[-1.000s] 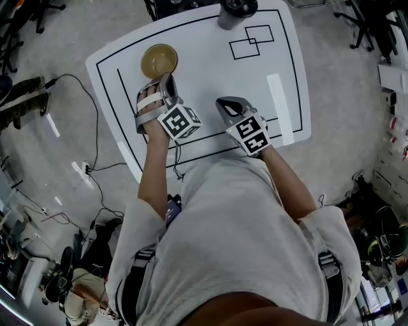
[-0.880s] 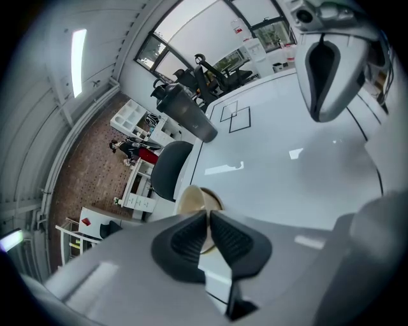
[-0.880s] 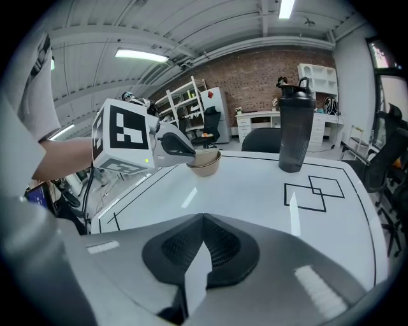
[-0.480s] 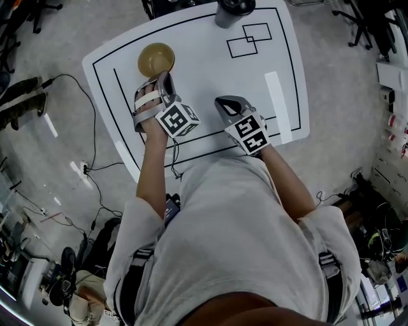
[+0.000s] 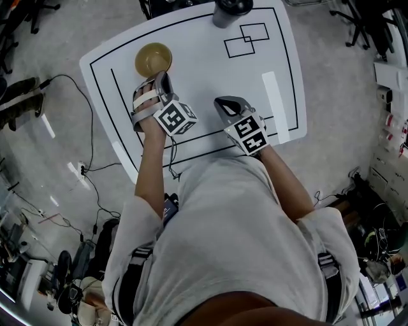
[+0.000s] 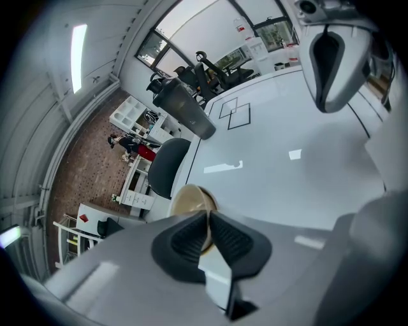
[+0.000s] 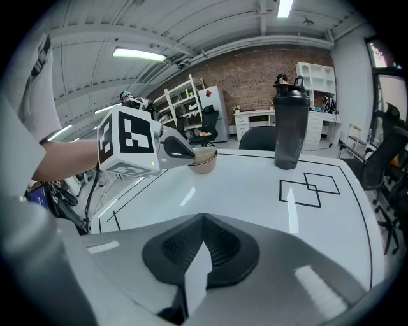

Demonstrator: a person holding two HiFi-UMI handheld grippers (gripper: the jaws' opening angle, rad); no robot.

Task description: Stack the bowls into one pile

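A tan bowl [image 5: 153,59] stands at the far left of the white table [image 5: 204,76]; in the right gripper view the bowl [image 7: 204,160] shows two rims, like nested bowls. My left gripper [image 5: 164,79] hovers just short of it, jaws shut on nothing, and the bowl [image 6: 191,198] peeks out right behind its tips [image 6: 208,219]. My right gripper [image 5: 220,102] is shut and empty over the table's near middle, well to the right of the bowl. Its own view shows its closed jaws [image 7: 203,219] and the left gripper [image 7: 182,149] beside the bowl.
A dark shaker bottle [image 5: 227,11] stands at the table's far edge, seen also as the bottle [image 7: 288,130] and the bottle [image 6: 185,109]. Two overlapping black squares [image 5: 247,38] and a black border line are printed on the table. Cables lie on the floor at left [image 5: 83,169]; office chairs surround the table.
The whole head view has slid slightly to the left. Both grippers keep their places relative to the bowl and stay shut.
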